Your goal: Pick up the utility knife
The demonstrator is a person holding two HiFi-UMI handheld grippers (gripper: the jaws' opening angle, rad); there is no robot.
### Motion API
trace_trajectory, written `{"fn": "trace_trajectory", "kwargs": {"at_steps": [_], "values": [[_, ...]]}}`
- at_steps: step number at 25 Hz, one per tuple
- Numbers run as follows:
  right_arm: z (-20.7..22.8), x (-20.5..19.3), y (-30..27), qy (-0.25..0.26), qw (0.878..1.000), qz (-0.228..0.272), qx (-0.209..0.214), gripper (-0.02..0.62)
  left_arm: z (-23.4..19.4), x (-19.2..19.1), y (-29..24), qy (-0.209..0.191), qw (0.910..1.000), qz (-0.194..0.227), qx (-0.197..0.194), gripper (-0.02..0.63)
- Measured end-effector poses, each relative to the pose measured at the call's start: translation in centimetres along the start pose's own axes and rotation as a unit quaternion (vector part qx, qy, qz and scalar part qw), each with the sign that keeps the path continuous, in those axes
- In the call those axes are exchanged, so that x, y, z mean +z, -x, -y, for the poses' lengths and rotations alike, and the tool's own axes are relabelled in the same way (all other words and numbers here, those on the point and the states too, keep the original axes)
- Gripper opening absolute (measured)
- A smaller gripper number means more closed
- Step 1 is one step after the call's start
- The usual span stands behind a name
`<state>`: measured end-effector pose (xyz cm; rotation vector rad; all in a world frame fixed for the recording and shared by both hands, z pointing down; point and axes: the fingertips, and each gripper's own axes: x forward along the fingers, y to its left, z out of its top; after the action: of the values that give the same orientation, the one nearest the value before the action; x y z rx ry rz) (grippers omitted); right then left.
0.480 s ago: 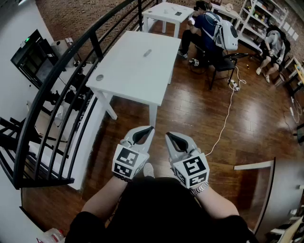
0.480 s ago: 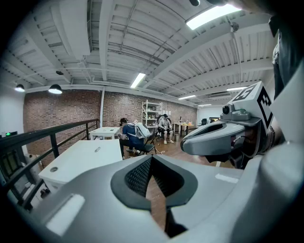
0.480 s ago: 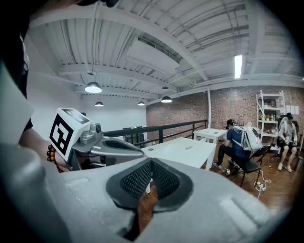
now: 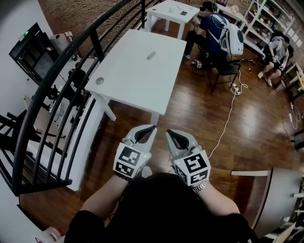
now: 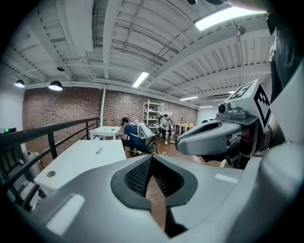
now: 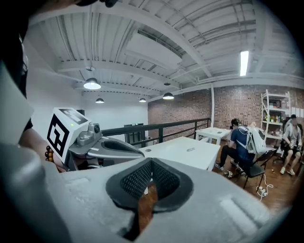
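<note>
The utility knife [image 4: 151, 55] is a small grey bar lying on the far half of the white table [image 4: 137, 85]. It also shows small and distant as the knife [image 5: 99, 151] in the left gripper view and the knife [image 6: 190, 149] in the right gripper view. My left gripper [image 4: 152, 127] and right gripper [image 4: 167, 132] are held side by side over the wooden floor, short of the table's near edge. Both are shut with nothing between the jaws. Each points toward the table, as the left gripper [image 5: 151, 159] and right gripper [image 6: 151, 163] views show.
A black railing [image 4: 57, 95] runs along the left of the table. A round grey cap [image 4: 99, 81] sits at the table's left edge. Beyond are a second white table [image 4: 173, 12], two seated people [image 4: 216, 28], and a white cable [image 4: 228, 114] on the floor. A grey surface [image 4: 280, 199] stands lower right.
The table and knife sit slightly lower and nearer in the head view. Both grippers keep the same side-by-side pose, still shut.
</note>
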<state>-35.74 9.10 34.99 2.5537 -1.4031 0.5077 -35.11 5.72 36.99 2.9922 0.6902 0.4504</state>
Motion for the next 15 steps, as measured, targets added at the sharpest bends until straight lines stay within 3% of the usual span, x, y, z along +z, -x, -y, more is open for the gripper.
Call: {"fn": "trace_trajectory", "kwargs": {"at_steps": [9, 15], "values": [[5.5, 0.1, -3.5, -0.010, 0.999, 0.009, 0.036, -0.008, -2.4, 0.8, -5.5, 0.005, 0.9993, -0.016, 0.033, 0.017], [13.1, 0.8, -4.3, -0.010, 0.997, 0.023, 0.079, -0.008, -2.2, 2.9, -12.4, 0.002, 0.9966, -0.032, 0.076, 0.017]]}}
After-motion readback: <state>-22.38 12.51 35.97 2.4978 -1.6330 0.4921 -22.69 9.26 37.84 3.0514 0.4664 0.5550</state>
